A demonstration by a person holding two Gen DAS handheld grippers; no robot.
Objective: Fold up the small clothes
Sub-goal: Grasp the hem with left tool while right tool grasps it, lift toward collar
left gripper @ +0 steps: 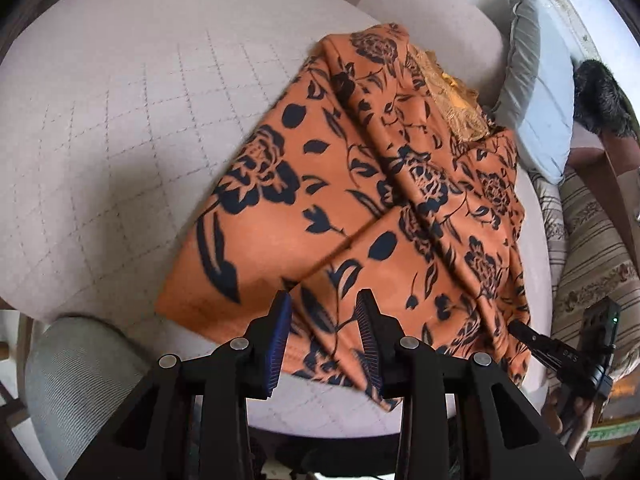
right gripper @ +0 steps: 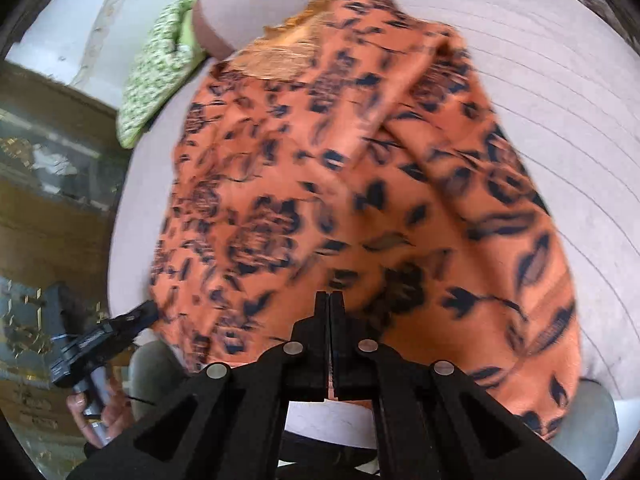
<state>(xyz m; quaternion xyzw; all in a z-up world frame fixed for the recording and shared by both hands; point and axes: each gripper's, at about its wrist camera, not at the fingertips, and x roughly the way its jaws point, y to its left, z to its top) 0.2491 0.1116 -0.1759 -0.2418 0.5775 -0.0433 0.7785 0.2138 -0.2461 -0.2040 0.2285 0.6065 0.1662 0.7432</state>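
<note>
While spread across the quilted beige cushion (left gripper: pixel 120 120), the orange dress (left gripper: pixel 320 208) with dark blue flowers lies partly folded, its lace collar (left gripper: pixel 460 108) at the far end. Left gripper (left gripper: pixel 324 320): released, jaws apart over the near hem, blue pads (left gripper: pixel 278 344) showing. Right gripper (right gripper: pixel 329 300): clenched at the near edge of the dress; whether cloth sits between the jaws cannot be told. Pale blue pillow (left gripper: pixel 540 92) at far right. Green patterned cloth (right gripper: pixel 156 72) at far left in the right wrist view.

The garment (left gripper: pixel 360 216) lies on the cushion (left gripper: pixel 120 120), a pillow (left gripper: pixel 536 92) behind its far edge.
</note>
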